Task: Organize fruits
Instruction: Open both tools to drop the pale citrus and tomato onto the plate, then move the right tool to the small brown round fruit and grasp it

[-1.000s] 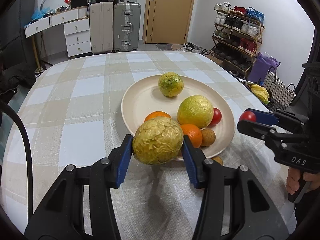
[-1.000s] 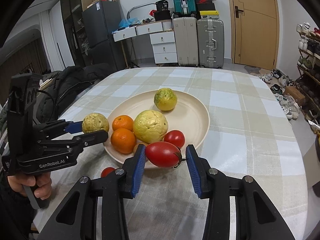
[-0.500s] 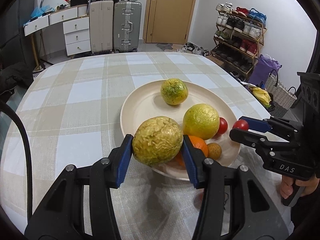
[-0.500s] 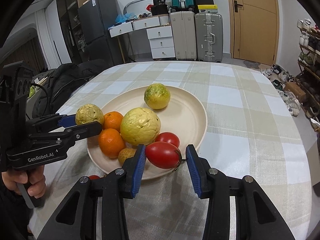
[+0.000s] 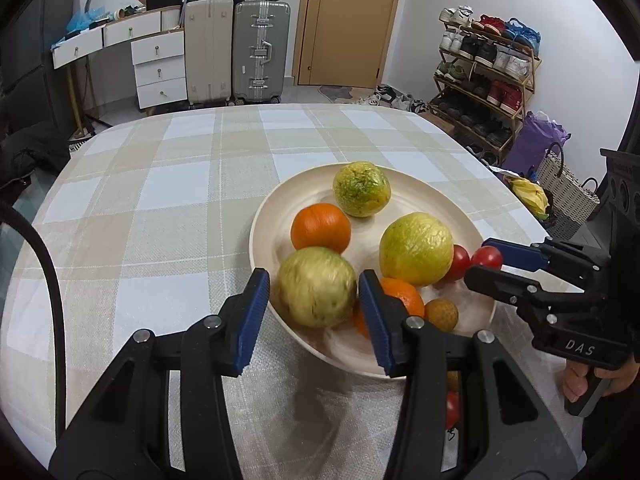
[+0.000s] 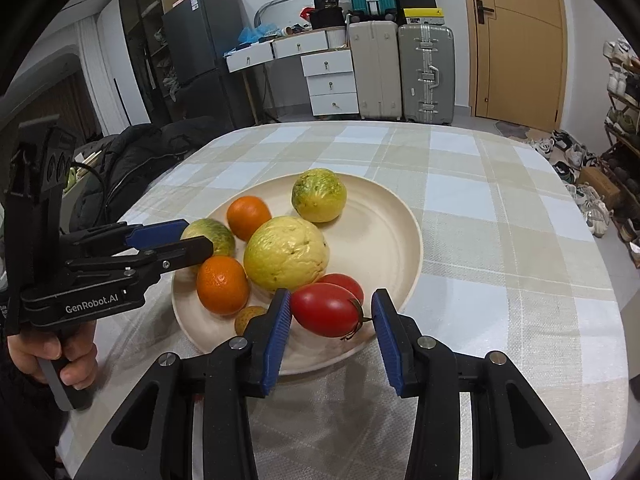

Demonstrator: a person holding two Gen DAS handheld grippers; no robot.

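A cream plate (image 5: 280,216) on the checked cloth holds two oranges (image 5: 320,228), a large yellow fruit (image 5: 416,248), a green-yellow fruit (image 5: 362,188), a tomato (image 5: 460,262) and a small brown fruit (image 5: 441,314). My left gripper (image 5: 313,280) straddles a wrinkled yellow-green fruit (image 5: 316,292) that lies blurred on the plate's near-left rim. Its jaws are closing slightly, and a gap shows beside the left pad. My right gripper (image 6: 332,300) is shut on a red tomato (image 6: 326,310) just over the plate's (image 6: 380,232) near edge, beside the other tomato (image 6: 344,282).
Another tomato (image 5: 452,408) lies on the cloth by the near edge, half hidden behind my left gripper's finger. The cloth stretches bare to the far and left sides. Suitcases (image 5: 260,52), drawers (image 5: 160,68) and a shoe rack (image 5: 484,80) stand beyond the table.
Both grippers have come forward over the plate's near rim. The wrinkled fruit has dropped out of the left pads onto the plate. The tomato stays between the right pads.
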